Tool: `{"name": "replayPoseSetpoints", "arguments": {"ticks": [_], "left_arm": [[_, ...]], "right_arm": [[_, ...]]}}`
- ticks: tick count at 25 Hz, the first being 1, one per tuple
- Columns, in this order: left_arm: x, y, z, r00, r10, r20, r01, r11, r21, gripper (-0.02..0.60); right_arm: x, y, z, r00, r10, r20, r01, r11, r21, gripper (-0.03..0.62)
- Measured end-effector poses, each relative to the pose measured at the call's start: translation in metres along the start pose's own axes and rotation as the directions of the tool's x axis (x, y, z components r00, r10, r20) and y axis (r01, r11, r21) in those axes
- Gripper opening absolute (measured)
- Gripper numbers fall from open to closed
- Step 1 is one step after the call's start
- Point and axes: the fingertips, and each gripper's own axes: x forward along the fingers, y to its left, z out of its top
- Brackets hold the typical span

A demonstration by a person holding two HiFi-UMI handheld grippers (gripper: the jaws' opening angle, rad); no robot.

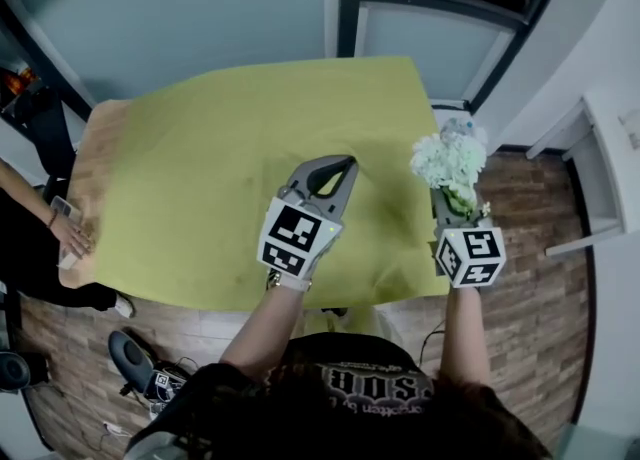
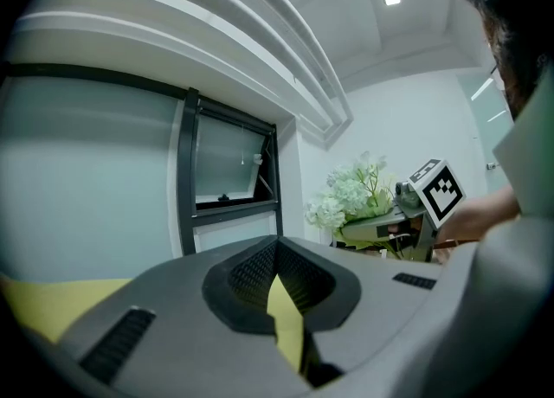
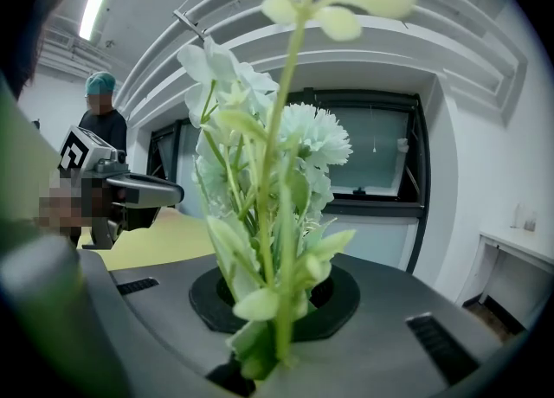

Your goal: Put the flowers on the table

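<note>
Finding: the right gripper [image 1: 452,203] has its jaws clenched on the green stems of the flowers [image 1: 448,158]. The white blooms stand upright above the jaws.

Location: the bunch is in the air at 3 o'clock in the head view. It is about over the right edge of the yellow-green cloth [image 1: 200,168] that covers the tabletop [image 1: 100,138], and is not yet set down.

The left gripper [image 1: 345,163] sits near the centre of the cloth with its jaws closed tip to tip and nothing between them.

A second person's hand [image 1: 70,238] rests on the tabletop at 9 o'clock, well apart from the work.

Assessment: transport is under way and placement is outstanding.

Recommendation:
- Bring the bunch inward toward 9 o'clock, well clear of the edge.
- Lower it until the stems bear on the cloth.
- Tip the blooms gently onto their side.
- Only then release the jaws and withdraw along the stem line.
- Hold the left gripper clear of the landing spot.

Risk: releasing early or near the edge could send the bunch to the floor.
</note>
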Motion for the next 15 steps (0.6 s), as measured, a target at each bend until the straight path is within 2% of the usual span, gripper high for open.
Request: {"name": "replayPoseSetpoints", "arguments": {"ticks": [7, 15], "left_arm": [[0.029, 0.017, -0.009, 1.0, 0.013, -0.017, -0.013, 1.0, -0.015, -0.003], [0.063, 0.041, -0.023, 0.997, 0.041, -0.067, -0.043, 0.999, -0.028, -0.003]], "right_arm": [[0.036, -0.022, -0.007, 1.0, 0.012, -0.023, -0.012, 1.0, 0.006, 0.055], [0.101, -0.045, -0.032, 0.995, 0.049, -0.09, -0.048, 0.999, 0.016, 0.055]]}}
